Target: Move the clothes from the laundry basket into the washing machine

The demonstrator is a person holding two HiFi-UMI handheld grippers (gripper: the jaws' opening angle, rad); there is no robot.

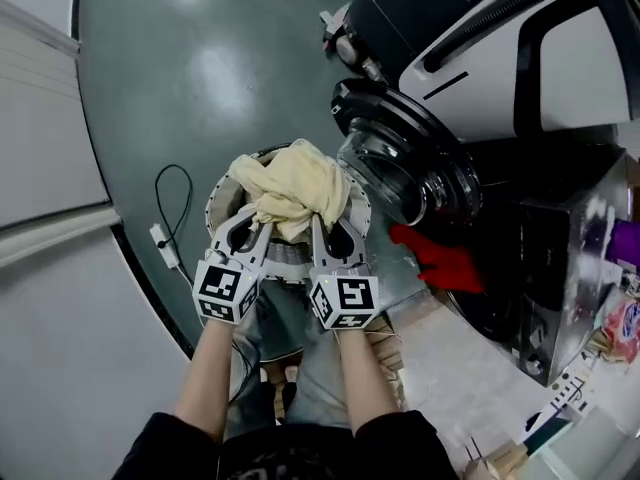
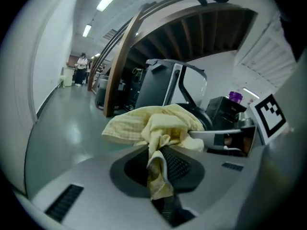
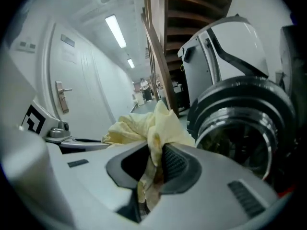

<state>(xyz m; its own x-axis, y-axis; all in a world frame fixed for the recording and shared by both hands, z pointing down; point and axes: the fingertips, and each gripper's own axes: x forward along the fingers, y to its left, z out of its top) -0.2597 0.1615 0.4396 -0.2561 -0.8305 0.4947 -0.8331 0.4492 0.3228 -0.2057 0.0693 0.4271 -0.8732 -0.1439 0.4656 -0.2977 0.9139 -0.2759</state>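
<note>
Bridging left claw (image 1: 250, 230), right claw (image 1: 330, 228) — pinched cloth (image 1: 295, 188).

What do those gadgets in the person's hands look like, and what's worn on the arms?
Both the left gripper and right gripper are grey, two-jawed tools with black ribbed pads. Each carries a white cube printed with black square markers. The person wears dark sleeves, forearms bare.

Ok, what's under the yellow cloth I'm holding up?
The laundry basket: its rim shows on both sides of the yellow cloth. The cloth, the left tool and the right tool cover its inside, so any clothes in it can't be seen.
</note>
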